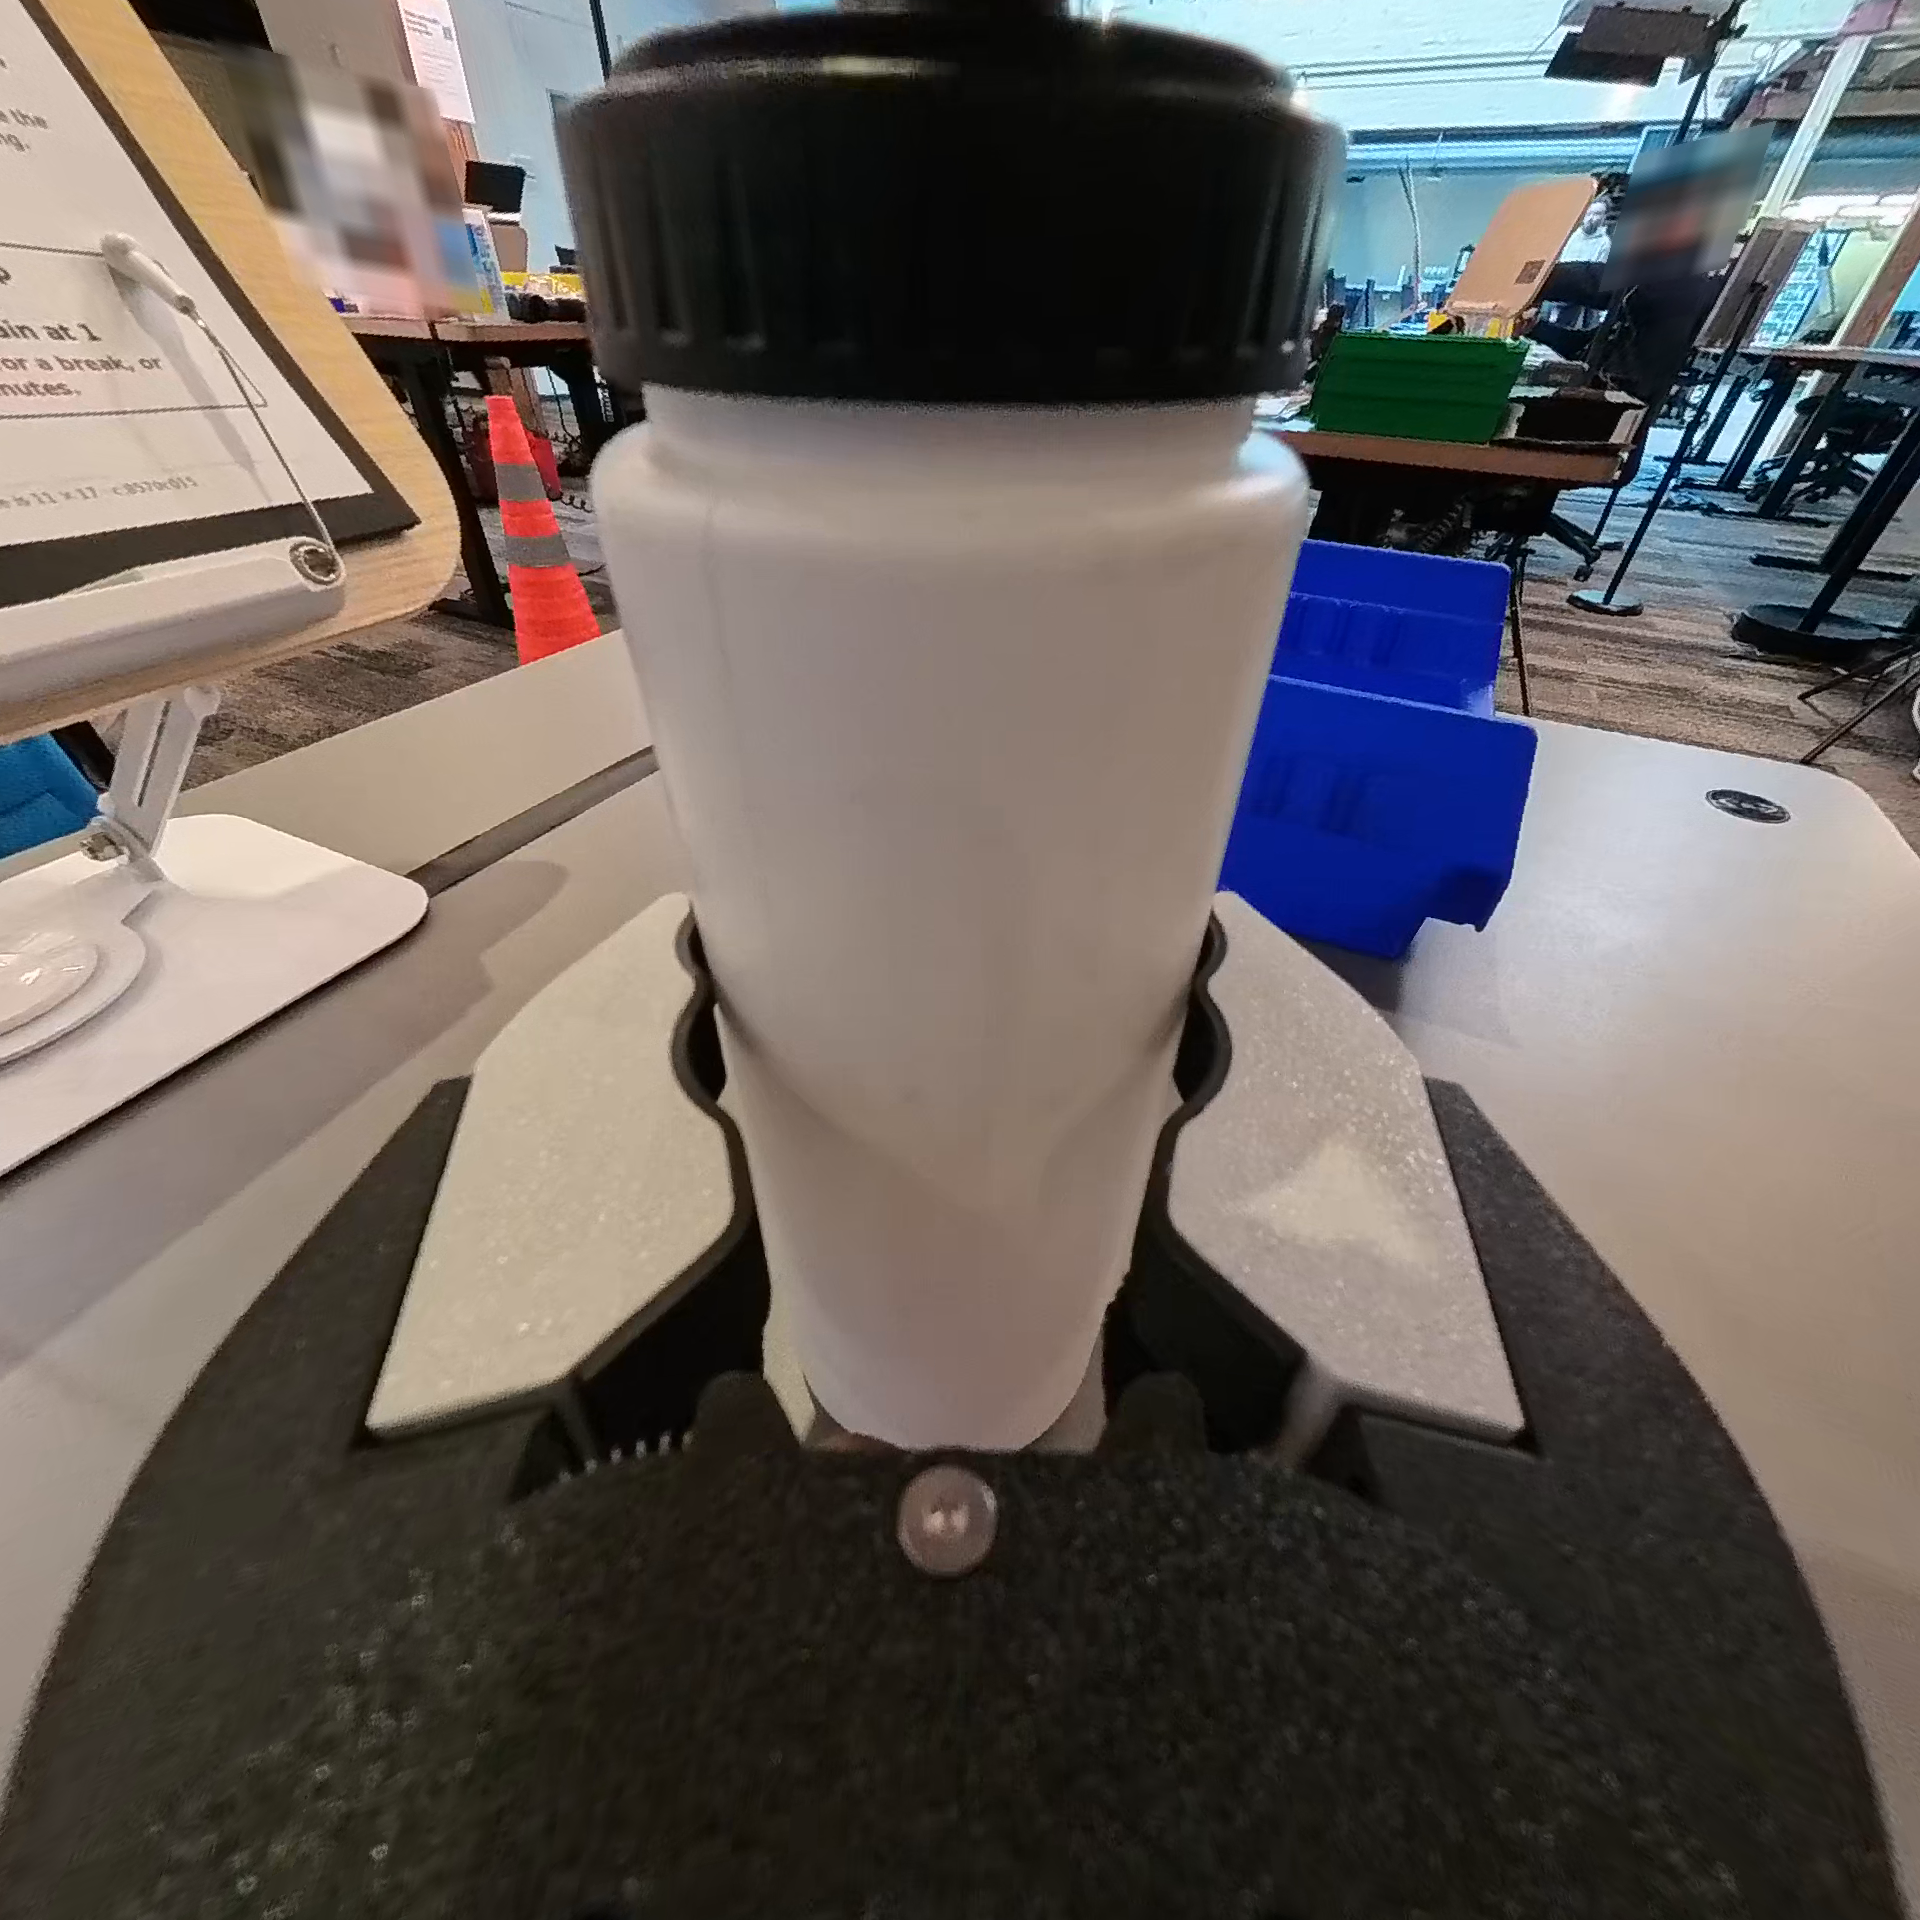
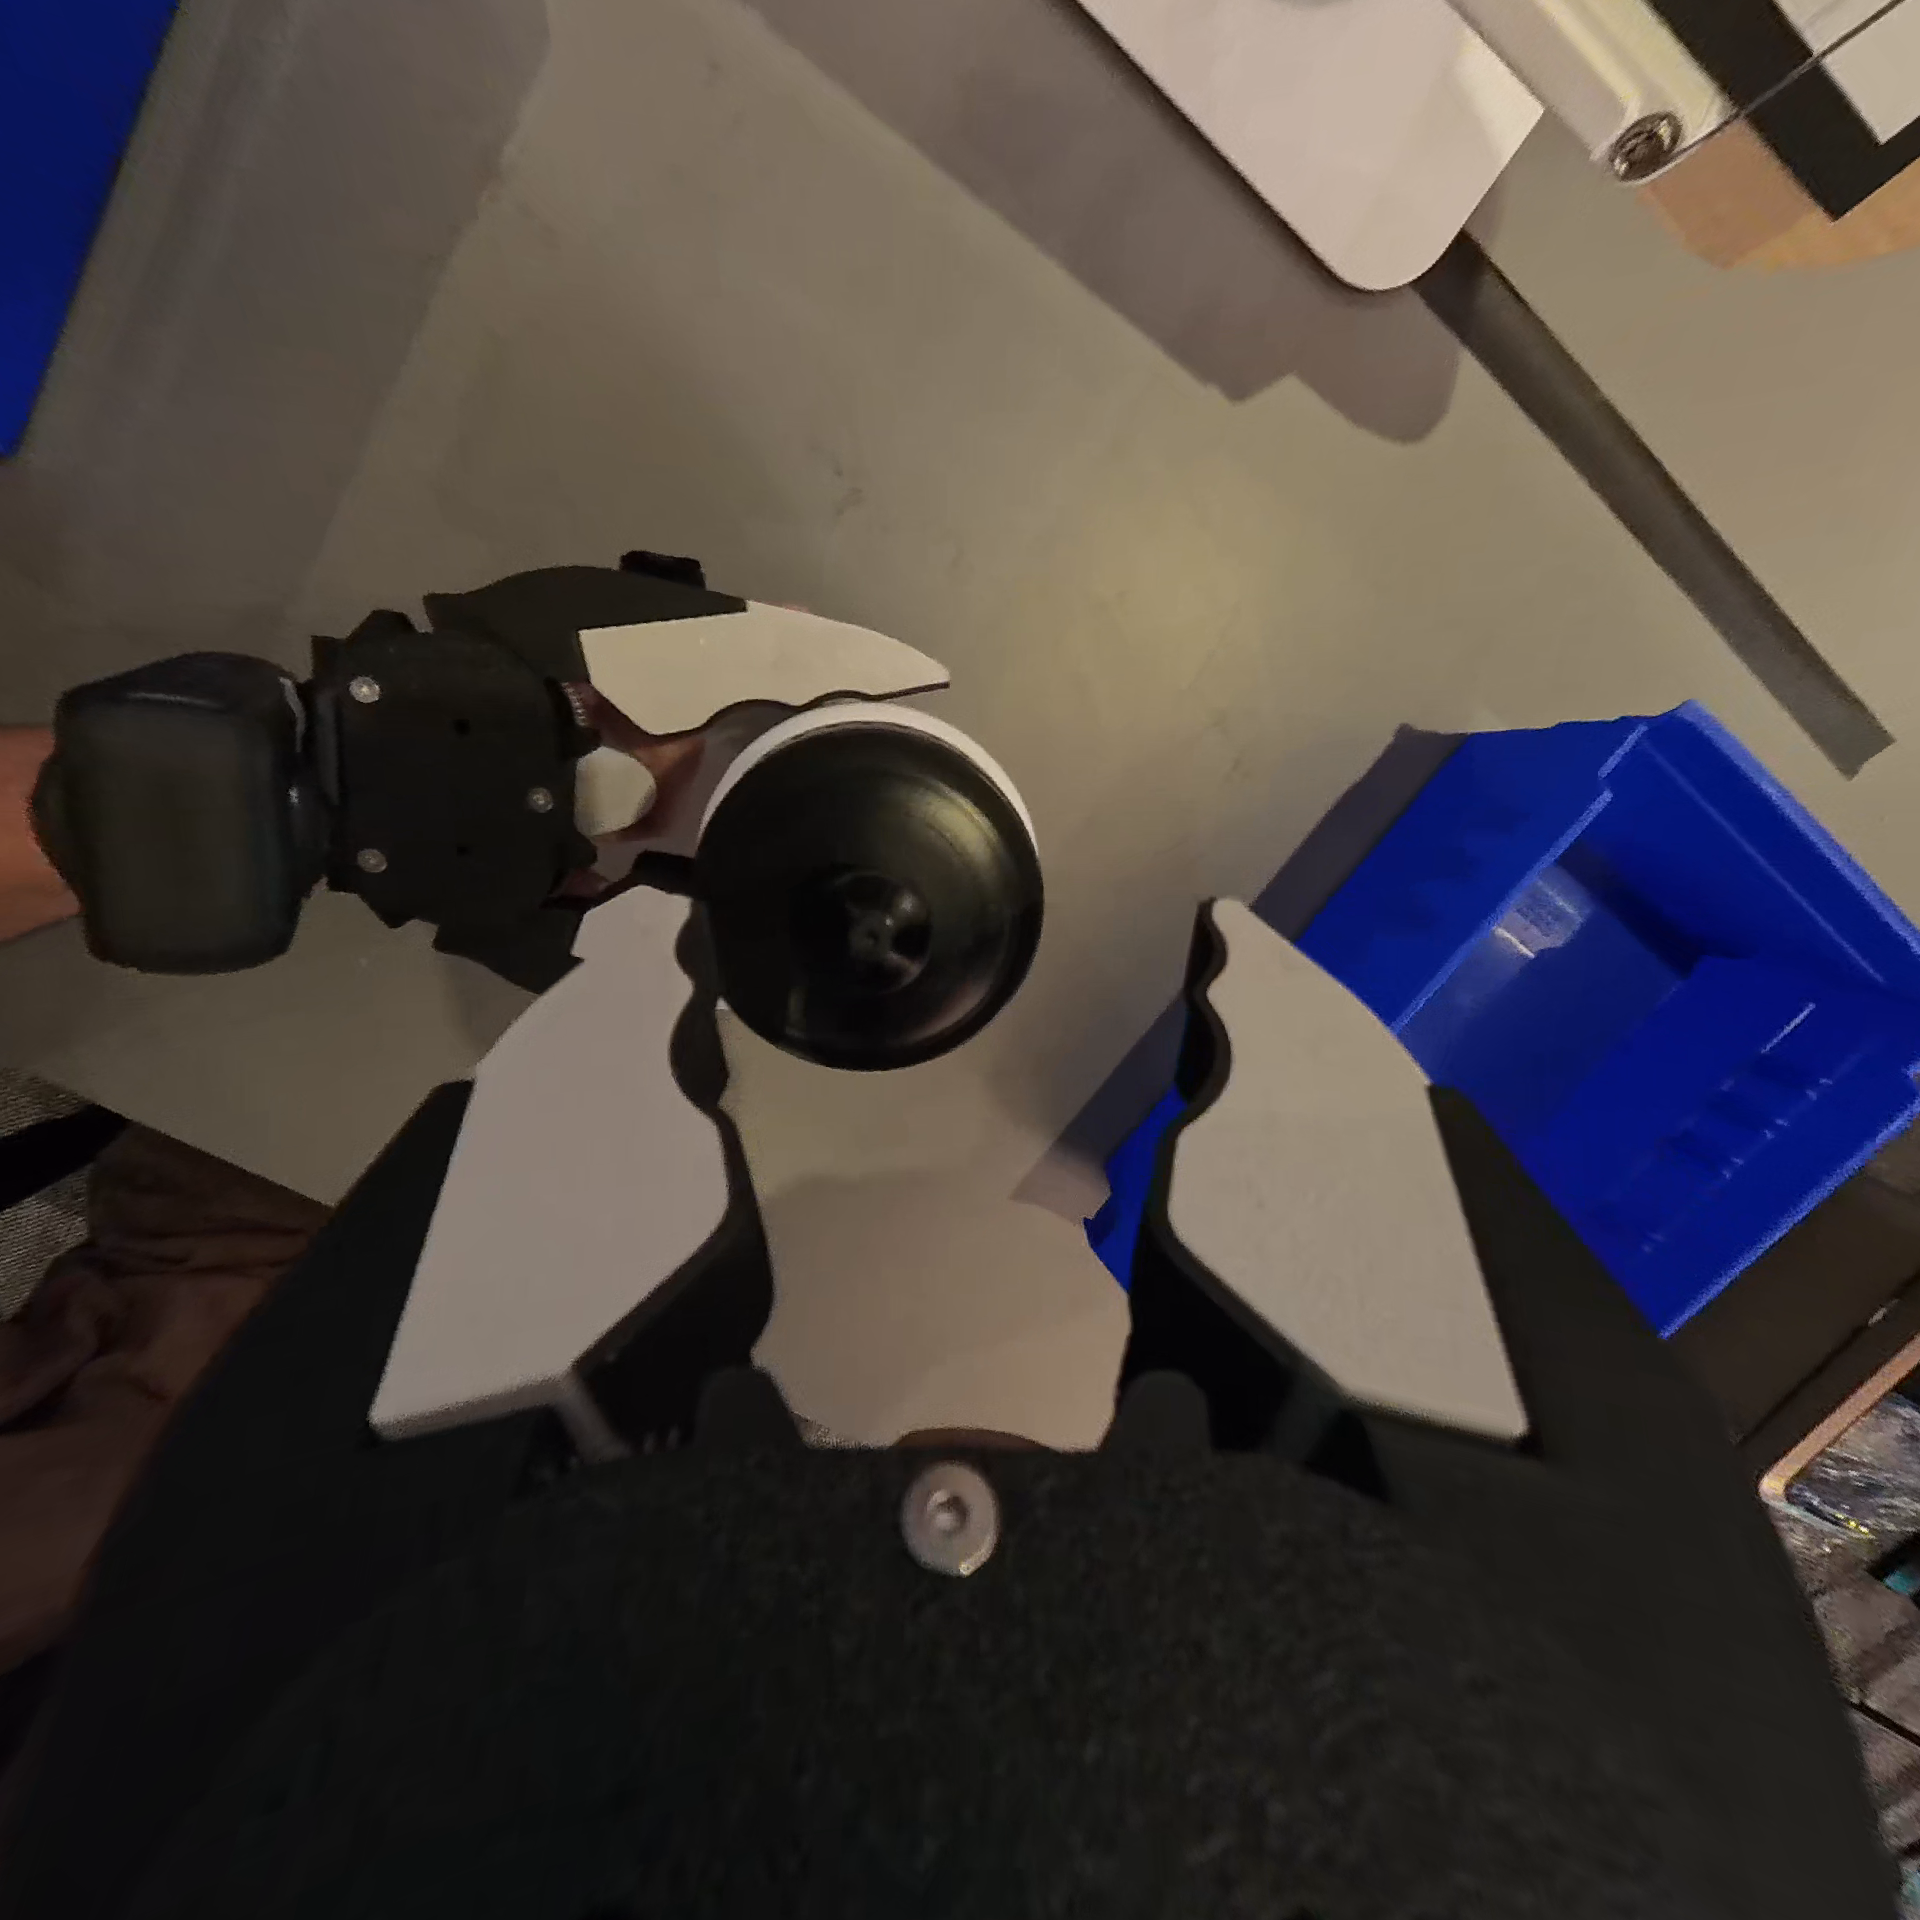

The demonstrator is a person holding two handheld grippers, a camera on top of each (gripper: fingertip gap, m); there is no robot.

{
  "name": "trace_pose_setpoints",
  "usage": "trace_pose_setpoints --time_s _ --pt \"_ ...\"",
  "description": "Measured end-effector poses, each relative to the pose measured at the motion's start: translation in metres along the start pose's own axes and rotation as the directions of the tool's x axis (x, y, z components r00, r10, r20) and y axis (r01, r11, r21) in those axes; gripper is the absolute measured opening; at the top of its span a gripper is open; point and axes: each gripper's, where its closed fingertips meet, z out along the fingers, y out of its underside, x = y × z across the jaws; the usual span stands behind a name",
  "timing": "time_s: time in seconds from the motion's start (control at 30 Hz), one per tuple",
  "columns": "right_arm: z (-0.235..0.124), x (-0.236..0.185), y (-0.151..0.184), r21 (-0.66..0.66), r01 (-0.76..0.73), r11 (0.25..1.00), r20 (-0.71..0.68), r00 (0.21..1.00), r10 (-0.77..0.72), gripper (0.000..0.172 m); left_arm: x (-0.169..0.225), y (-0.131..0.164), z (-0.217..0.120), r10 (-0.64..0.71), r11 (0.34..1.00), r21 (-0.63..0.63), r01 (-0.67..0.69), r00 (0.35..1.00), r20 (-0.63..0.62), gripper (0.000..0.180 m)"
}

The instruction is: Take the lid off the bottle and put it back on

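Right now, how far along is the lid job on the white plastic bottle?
Done: the left gripper clamps the white plastic bottle upright. In hand: the right gripper hangs open above, not gripping the black ribbed lid. The lid sits on; whether it has already been off and replaced cannot be told.

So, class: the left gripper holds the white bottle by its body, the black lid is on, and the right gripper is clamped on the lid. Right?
One thing is wrong. The right gripper is open, above the black lid, not clamped on it; the right wrist view shows this. The left gripper does hold the white bottle by its body, lid on.
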Motion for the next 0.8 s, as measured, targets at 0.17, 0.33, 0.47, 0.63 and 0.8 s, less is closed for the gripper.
trace_pose_setpoints --time_s 0.17,0.33,0.47,0.63,0.8 --pt "0.004 -0.002 0.001 -0.006 -0.006 1.000 0.018 1.000 0.006 0.087 0.000 0.001 0.000 -0.002 1.000 -0.004 0.002 1.000 0.001 0.086" --pt "0.005 -0.004 0.002 -0.005 -0.034 0.999 0.061 0.998 0.035 0.084 0.000 0.002 0.000 -0.002 1.000 -0.006 0.002 1.000 0.000 0.086" --pt "0.006 -0.007 0.005 -0.013 -0.061 0.998 0.111 0.992 0.062 0.082 0.000 0.002 0.001 0.001 1.000 -0.008 -0.001 1.000 -0.001 0.086" --pt "0.009 -0.010 0.007 -0.030 -0.055 0.998 0.147 0.987 0.058 0.092 -0.001 0.003 0.001 -0.002 1.000 -0.012 0.002 1.000 -0.001 0.086" --pt "0.016 -0.016 0.012 -0.049 -0.023 0.999 0.145 0.989 0.030 0.084 -0.001 0.004 0.001 -0.002 1.000 -0.015 0.002 1.000 -0.002 0.086"
